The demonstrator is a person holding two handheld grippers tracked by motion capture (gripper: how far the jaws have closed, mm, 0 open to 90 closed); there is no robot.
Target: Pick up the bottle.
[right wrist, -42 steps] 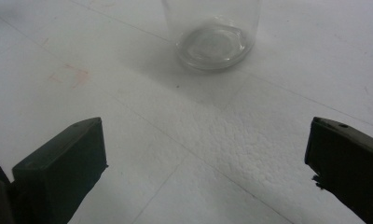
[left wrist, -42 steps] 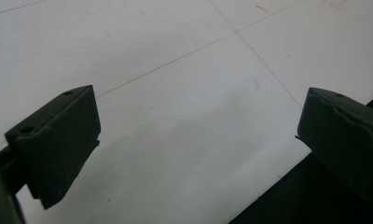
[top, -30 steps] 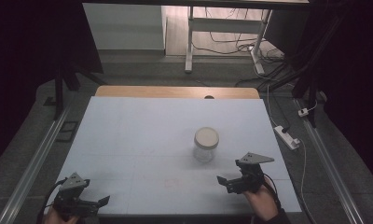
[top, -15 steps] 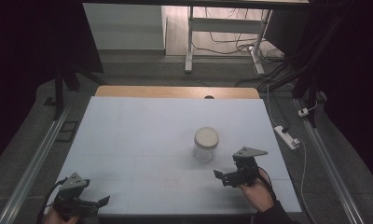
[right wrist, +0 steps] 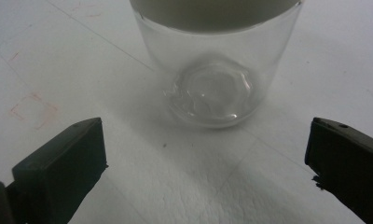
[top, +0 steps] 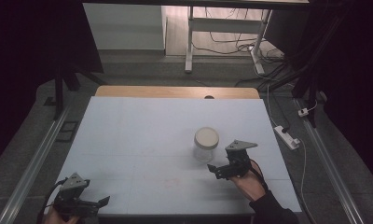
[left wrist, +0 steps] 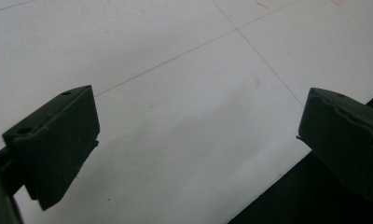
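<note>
Right hand-held gripper [top: 213,169] nearer jar [top: 206,144], gaping.

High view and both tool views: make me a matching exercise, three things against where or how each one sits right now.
Things:
1. glass jar
2. left tool
3. right tool

Places or states:
A. open, low by the near left corner of the white table
B. open, aimed at the jar from just short of it
C. upright with a pale lid on, right of the table's middle, not gripped

Pairs: 1-C, 2-A, 3-B
</note>
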